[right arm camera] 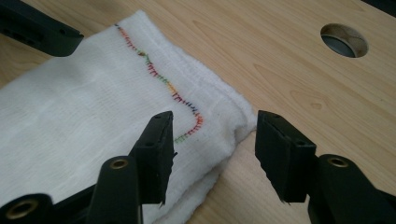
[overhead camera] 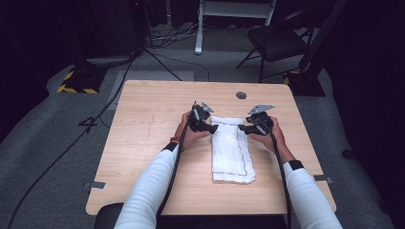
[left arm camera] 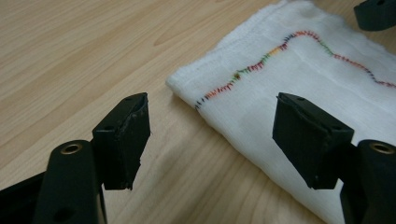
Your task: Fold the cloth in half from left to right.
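While folded, towel (overhead camera: 232, 149) lies between tongs.

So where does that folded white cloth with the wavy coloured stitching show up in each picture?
High view: the folded white cloth lies mid-table, between both grippers.
Left gripper view: upper right, one corner between the jaws.
Right gripper view: left half.
Shared landmark: the wavy coloured stitching.

Left gripper (overhead camera: 213, 127) and right gripper (overhead camera: 242, 128), jaws apart, facing inward.
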Motion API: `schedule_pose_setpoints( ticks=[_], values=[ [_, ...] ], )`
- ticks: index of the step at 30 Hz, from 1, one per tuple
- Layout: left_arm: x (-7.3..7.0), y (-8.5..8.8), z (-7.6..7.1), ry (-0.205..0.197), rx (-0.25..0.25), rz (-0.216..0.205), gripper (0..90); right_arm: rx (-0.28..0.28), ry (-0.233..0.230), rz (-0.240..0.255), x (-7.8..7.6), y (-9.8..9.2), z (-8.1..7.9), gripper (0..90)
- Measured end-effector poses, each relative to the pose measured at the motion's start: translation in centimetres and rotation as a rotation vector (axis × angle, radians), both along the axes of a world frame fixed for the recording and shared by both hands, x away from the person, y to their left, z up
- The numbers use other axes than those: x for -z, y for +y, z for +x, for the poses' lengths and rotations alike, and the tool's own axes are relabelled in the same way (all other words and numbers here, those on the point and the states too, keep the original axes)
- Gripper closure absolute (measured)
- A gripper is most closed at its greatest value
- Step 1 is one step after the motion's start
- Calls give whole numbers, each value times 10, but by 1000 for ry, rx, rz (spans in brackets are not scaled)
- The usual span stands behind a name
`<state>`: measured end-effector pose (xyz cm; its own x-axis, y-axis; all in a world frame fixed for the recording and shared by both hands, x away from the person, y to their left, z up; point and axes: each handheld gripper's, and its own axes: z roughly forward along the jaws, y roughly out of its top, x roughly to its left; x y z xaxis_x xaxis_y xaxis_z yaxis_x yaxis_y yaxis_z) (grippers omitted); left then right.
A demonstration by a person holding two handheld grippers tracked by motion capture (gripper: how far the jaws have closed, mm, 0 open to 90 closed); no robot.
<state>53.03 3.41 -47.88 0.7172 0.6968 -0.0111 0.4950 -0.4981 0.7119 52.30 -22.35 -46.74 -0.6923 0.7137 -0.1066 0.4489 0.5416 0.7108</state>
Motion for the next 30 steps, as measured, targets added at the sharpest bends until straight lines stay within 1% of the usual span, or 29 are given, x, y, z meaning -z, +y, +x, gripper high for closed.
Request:
schedule_pose_setpoints(
  ticks=[1, 2, 3, 5, 6, 7, 8, 9, 11, 12, 13, 14, 15, 16, 18, 19, 21, 23, 24, 25, 26, 27, 28, 29, 30],
  values=[
    [2, -3, 5, 5, -7, 3, 276, 1, 11, 11, 2, 1, 3, 468],
    [3, -4, 8, 6, -21, 1, 270, 16, 23, 19, 5, 1, 8, 465],
    [4, -5, 10, 16, -30, -7, 267, 29, 26, 17, 8, 2, 11, 461],
    [4, -5, 12, 21, -36, -9, 263, 38, 30, 18, 9, 2, 13, 457],
    [6, -6, 16, 25, -48, -5, 260, 62, 45, 40, 12, 0, 19, 446],
    [6, -6, 16, 25, -48, -5, 255, 71, 52, 47, 12, -1, 21, 437],
    [8, -7, 19, 32, -42, 10, 250, 77, 50, 54, 13, -2, 23, 436],
    [9, -7, 20, 31, -41, 13, 247, 82, 47, 54, 14, -2, 24, 435],
    [10, -6, 22, 39, -41, 11, 248, 89, 62, 50, 17, -2, 27, 429],
    [10, -6, 22, 39, -41, 11, 250, 89, 62, 50, 17, -2, 27, 429],
    [13, -7, 24, 45, -49, 7, 250, 91, 66, 42, 18, 0, 28, 427],
    [13, -7, 24, 45, -49, 7, 252, 89, 64, 45, 19, 1, 28, 426],
    [15, -9, 25, 55, -49, 16, 255, 87, 67, 46, 19, 3, 29, 425],
    [16, -10, 25, 55, -52, 13, 258, 81, 70, 42, 20, 5, 29, 423],
    [16, -10, 26, 56, -47, 17, 269, 80, 73, 35, 21, 7, 29, 425],
    [16, -12, 26, 57, -50, 19, 270, 79, 77, 21, 21, 10, 30, 433],
    [16, -12, 26, 68, -44, 17, 291, 84, 86, 20, 21, 12, 30, 434],
    [16, -12, 26, 68, -40, 19, 303, 98, 106, 42, 22, 10, 31, 434],
    [16, -12, 26, 69, -37, 21, 303, 98, 106, 42, 22, 10, 31, 434],
    [16, -12, 26, 72, -32, 20, 314, 112, 130, 92, 24, 6, 32, 438],
    [15, -12, 27, 73, -29, 27, 314, 109, 127, 90, 25, 6, 32, 438],
    [15, -13, 27, 75, -31, 30, 315, 112, 126, 86, 25, 7, 32, 456],
    [14, -13, 27, 80, -21, 29, 327, 102, 128, 85, 24, 7, 32, 523],
    [13, -15, 26, 86, 5, 29, 390, 82, 136, 87, 23, 9, 31, 590],
    [12, -16, 25, 86, 15, 34, 456, 68, 146, 90, 22, 10, 30, 634]
  ],
)
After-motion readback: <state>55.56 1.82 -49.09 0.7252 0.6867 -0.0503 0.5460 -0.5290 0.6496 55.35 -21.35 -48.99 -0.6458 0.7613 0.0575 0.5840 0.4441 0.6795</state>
